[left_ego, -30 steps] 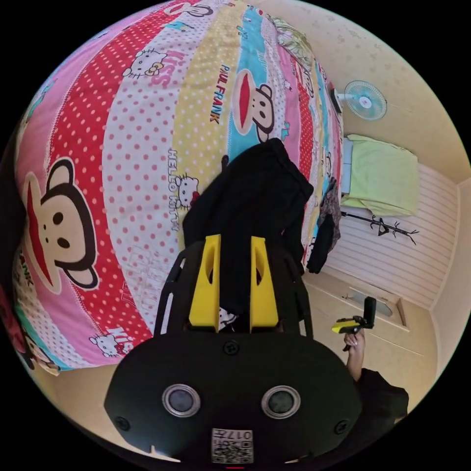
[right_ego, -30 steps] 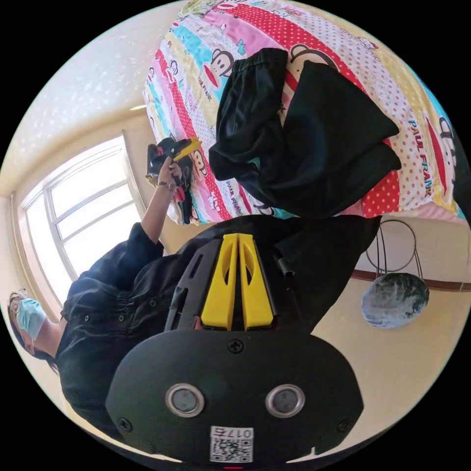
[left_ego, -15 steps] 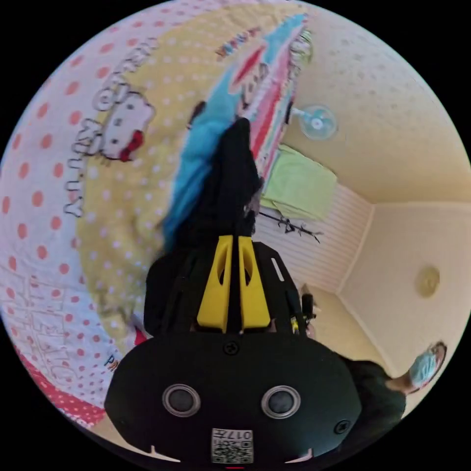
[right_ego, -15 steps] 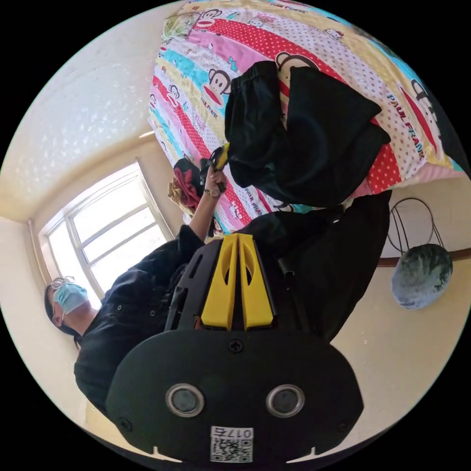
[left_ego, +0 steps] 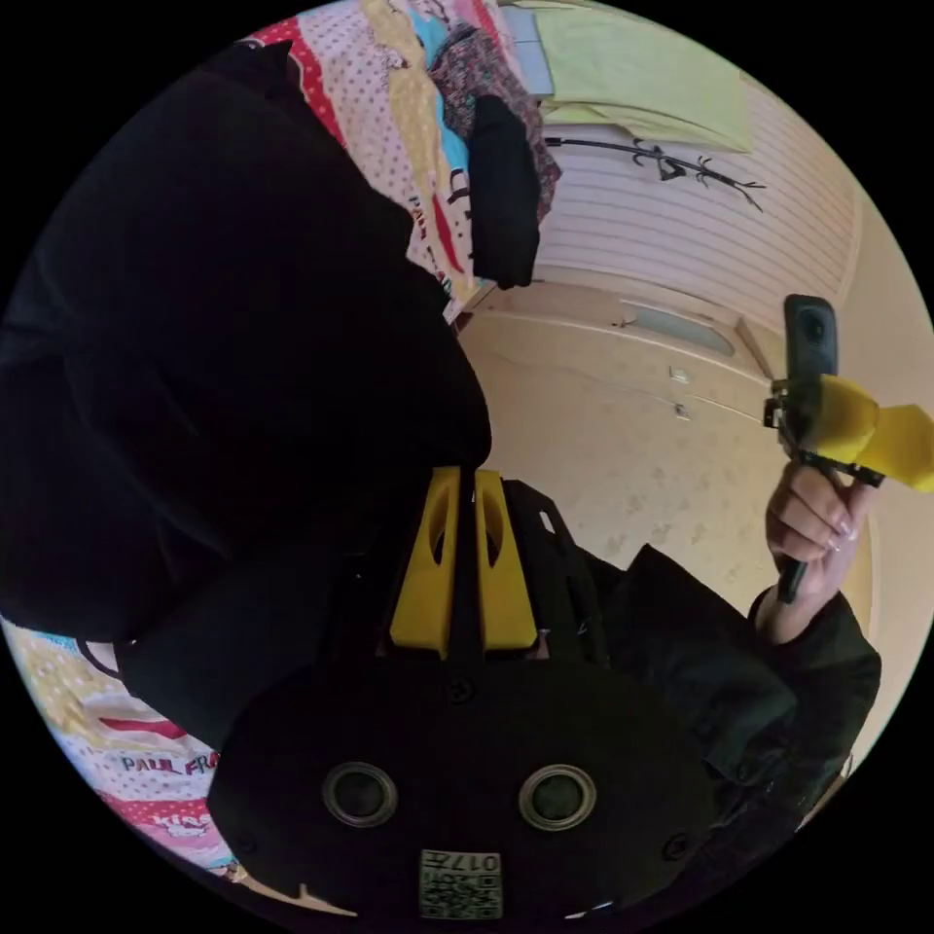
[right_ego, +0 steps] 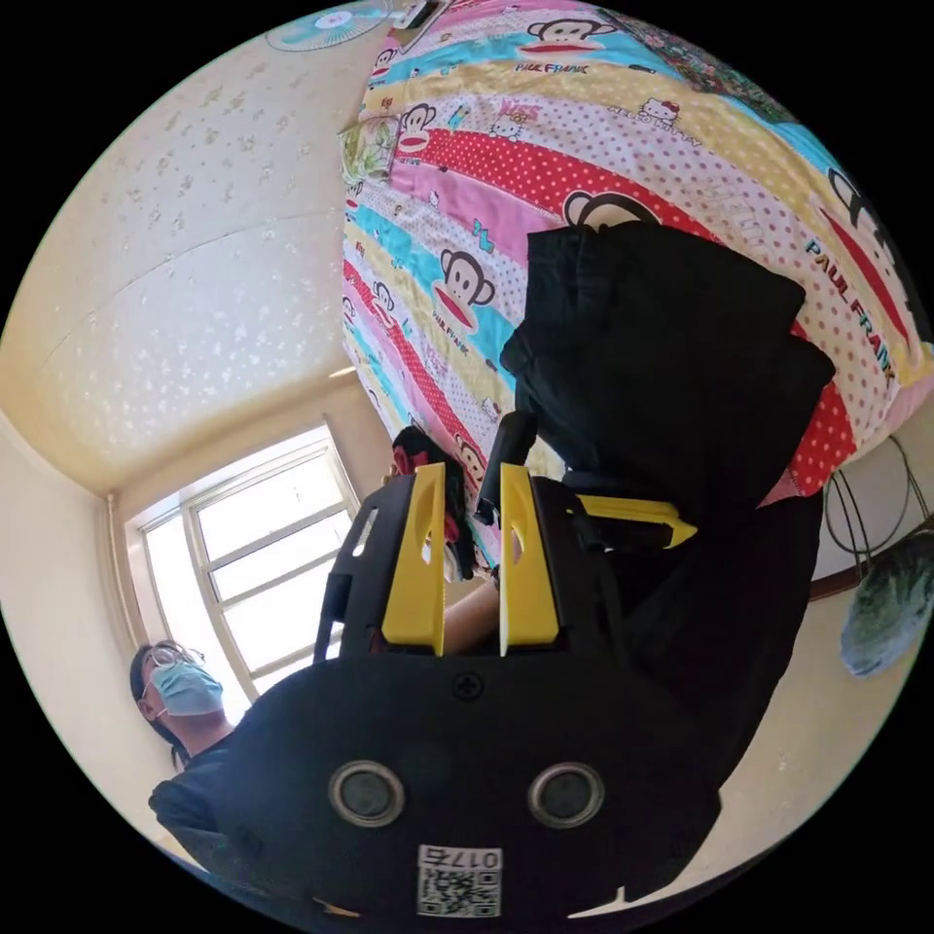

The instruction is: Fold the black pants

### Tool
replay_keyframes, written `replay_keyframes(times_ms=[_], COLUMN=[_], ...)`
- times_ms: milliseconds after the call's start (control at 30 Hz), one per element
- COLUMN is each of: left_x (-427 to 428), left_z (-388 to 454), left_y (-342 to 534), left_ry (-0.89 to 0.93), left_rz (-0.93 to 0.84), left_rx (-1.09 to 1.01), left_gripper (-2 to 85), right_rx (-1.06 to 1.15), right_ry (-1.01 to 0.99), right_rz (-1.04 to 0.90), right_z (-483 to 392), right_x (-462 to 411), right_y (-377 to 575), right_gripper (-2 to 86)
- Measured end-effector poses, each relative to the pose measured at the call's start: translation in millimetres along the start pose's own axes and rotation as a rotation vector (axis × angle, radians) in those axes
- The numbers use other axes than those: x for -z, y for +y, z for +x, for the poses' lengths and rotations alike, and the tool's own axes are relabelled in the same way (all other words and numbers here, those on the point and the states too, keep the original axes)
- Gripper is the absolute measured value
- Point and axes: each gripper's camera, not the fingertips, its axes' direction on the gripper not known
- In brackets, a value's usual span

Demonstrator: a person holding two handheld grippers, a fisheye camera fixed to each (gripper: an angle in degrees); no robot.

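Observation:
The black pants (right_ego: pixel 681 360) lie bunched in a thick fold on the cartoon bedspread (right_ego: pixel 545 165), their lower part hanging over the bed's edge. In the left gripper view the black pants (left_ego: pixel 224 370) loom close and dark. My left gripper (left_ego: pixel 457 474) has its yellow jaws pressed together on a thin layer of that fabric. The same left gripper (right_ego: pixel 686 533) lies sideways against the pants at the bed's edge. My right gripper (right_ego: pixel 469 467) is open, away from the pants, with nothing between its jaws. A hand (left_ego: pixel 812 516) holds the right gripper (left_ego: pixel 915 438) up in the air.
A dark garment (left_ego: pixel 501 185) and patterned clothes lie further along the bed, near a green cloth (left_ego: pixel 642 73). A window (right_ego: pixel 253 545) and the masked person (right_ego: pixel 180 681) are behind my right gripper. A round chair (right_ego: pixel 890 603) stands by the bed's edge.
My right gripper's jaws have gone from shut to open. My left gripper has swung in close against the pants, still holding fabric. Both cameras have turned a lot.

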Motion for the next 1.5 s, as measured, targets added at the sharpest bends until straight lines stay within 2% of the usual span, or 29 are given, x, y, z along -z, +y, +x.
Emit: replay_keyframes(times_ms=[100, 167, 300, 367, 533, 600, 667, 700, 800, 933, 1033, 1233, 1400, 1500], left_x=[-21.0, -24.9, -33.9, -41.1, -66.2, -74.0, -79.8, -83.1, -89.8, -79.5, -56.9, 1.6, 42.1, 56.3], left_z=[-12.3, -14.1, -11.5, -9.7, -5.3, -1.8, 2.5, 4.6, 4.5, -0.9, 1.9, -5.2, 6.1, 22.1], left_y=[5.8, 8.9, 10.5, 11.7, 20.0, 21.9, 22.5, 22.6, 28.5, 68.9, 112.8, 197.9, 251.9, 264.8], left_ry=[0.004, 0.022, 0.047, 0.038, 0.07, 0.086, 0.062, 0.045, 0.039, 0.053, 0.053, 0.053, 0.047, 0.079], left_rz=[0.051, 0.096, 0.187, 0.222, 0.371, 0.423, 0.456, 0.462, 0.46, 0.537, 0.628, 0.835, 1.004, 1.01], left_rx=[0.047, 0.046, 0.024, 0.029, 0.079, 0.087, 0.098, 0.103, 0.085, 0.022, -0.065, -0.12, -0.219, -0.321], left_gripper=[3.2, 3.3, 3.2, 3.2, 3.1, 3.1, 3.2, 3.4, 4.4, 2.4, -0.1, 3.2, 4.0, 5.7], right_rx=[0.031, 0.116, 0.266, 0.341, 0.369, 0.37, 0.398, 0.414, 0.495, 0.641, 0.79, 1.089, 1.447, 1.656], right_ry=[0.156, 0.319, 0.492, 0.581, 0.767, 0.843, 1.026, 1.049, 0.988, 0.757, 0.727, 0.483, 0.499, 0.535], right_rz=[-0.048, -0.136, -0.21, -0.283, -0.511, -0.583, -0.598, -0.606, -0.597, -0.464, -0.329, -0.109, -0.012, 0.026], right_z=[7.4, -1.1, -19.4, -25.3, -3.1, 14.4, 37.6, 41.2, 32.7, -18.1, -60.2, -142.4, -222.5, -263.4], right_x=[-31.7, -72.9, -143.3, -199.7, -323.6, -365.5, -405.6, -412.3, -413.1, -351.6, -302.7, -255.8, -270.4, -279.2], right_y=[-18.0, -40.0, -74.3, -99.9, -137.7, -141.1, -138.0, -135.9, -123.7, -85.7, -32.1, 111.5, 259.8, 353.9], right_gripper=[12.1, 14.6, 16.7, 17.8, 23.2, 22.5, 15.7, 14.3, 5.4, 3.7, 2.8, 1.8, 1.5, 1.4])
